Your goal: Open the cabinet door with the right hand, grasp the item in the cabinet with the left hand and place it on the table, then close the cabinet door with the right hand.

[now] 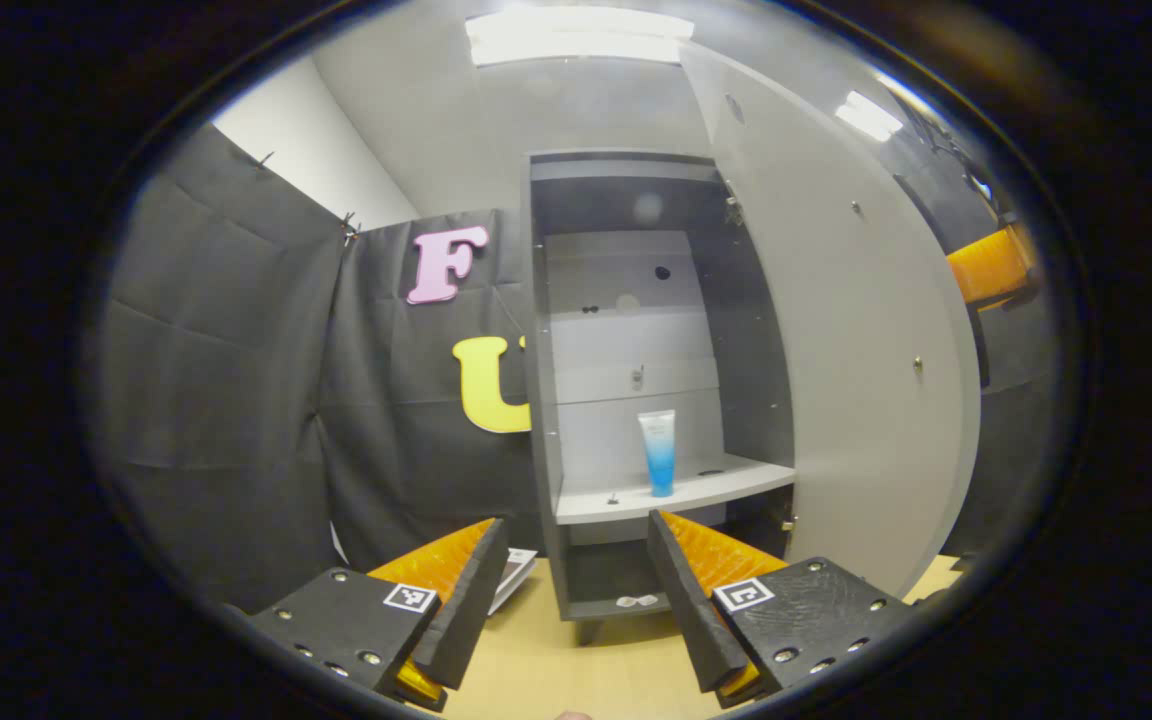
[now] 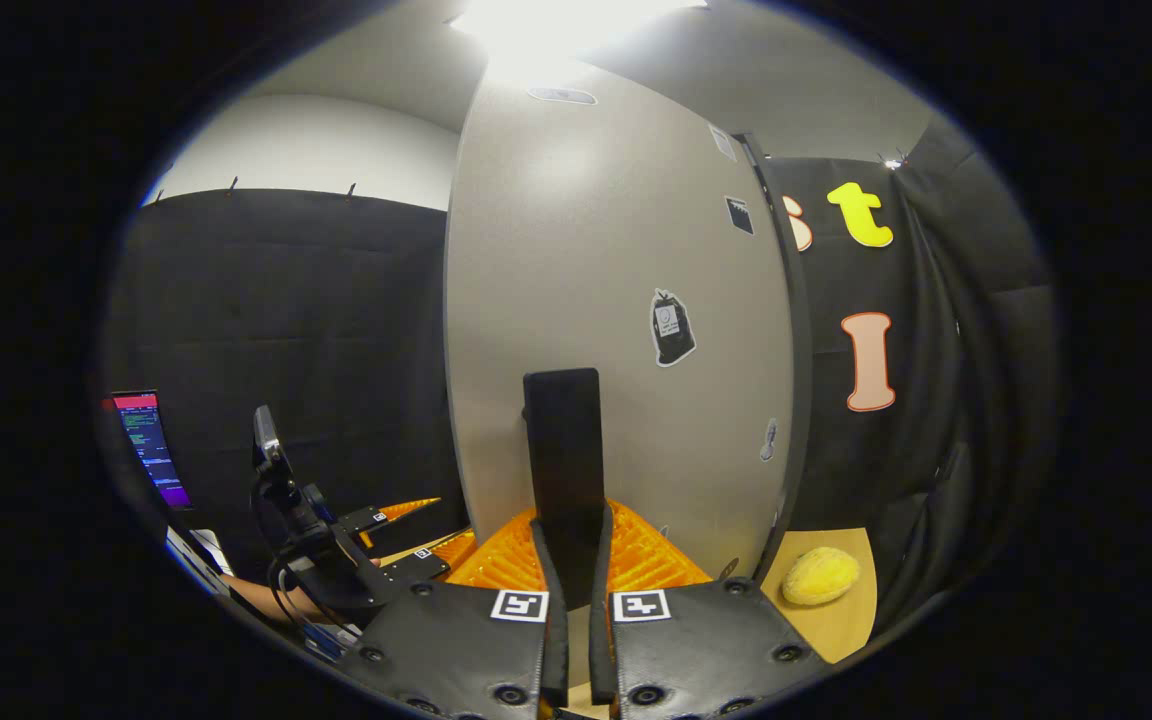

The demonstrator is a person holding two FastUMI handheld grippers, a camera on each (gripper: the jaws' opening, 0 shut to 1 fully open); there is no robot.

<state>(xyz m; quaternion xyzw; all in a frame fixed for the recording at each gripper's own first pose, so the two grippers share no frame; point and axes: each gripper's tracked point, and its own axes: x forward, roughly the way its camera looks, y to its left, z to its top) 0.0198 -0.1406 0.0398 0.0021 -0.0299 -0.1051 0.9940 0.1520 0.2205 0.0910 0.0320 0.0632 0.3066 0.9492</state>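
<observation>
The right gripper (image 2: 573, 560) has its fingers pinched on the black door handle (image 2: 563, 450) of the open grey cabinet door (image 1: 856, 380), while the left gripper (image 1: 576, 570), fingers spread wide and empty, faces the blue-and-white tube (image 1: 657, 452) upright on the cabinet shelf (image 1: 676, 492).

One cabinet (image 1: 636, 400), one open door (image 1: 856, 380), one handle (image 2: 564, 460). One tube (image 1: 657, 452) on one shelf (image 1: 676, 493). Two grippers: left gripper (image 1: 576, 570), right gripper (image 2: 573, 560). One yellow item (image 2: 820, 576) on one table (image 2: 836, 620). One monitor (image 2: 148, 445).
</observation>
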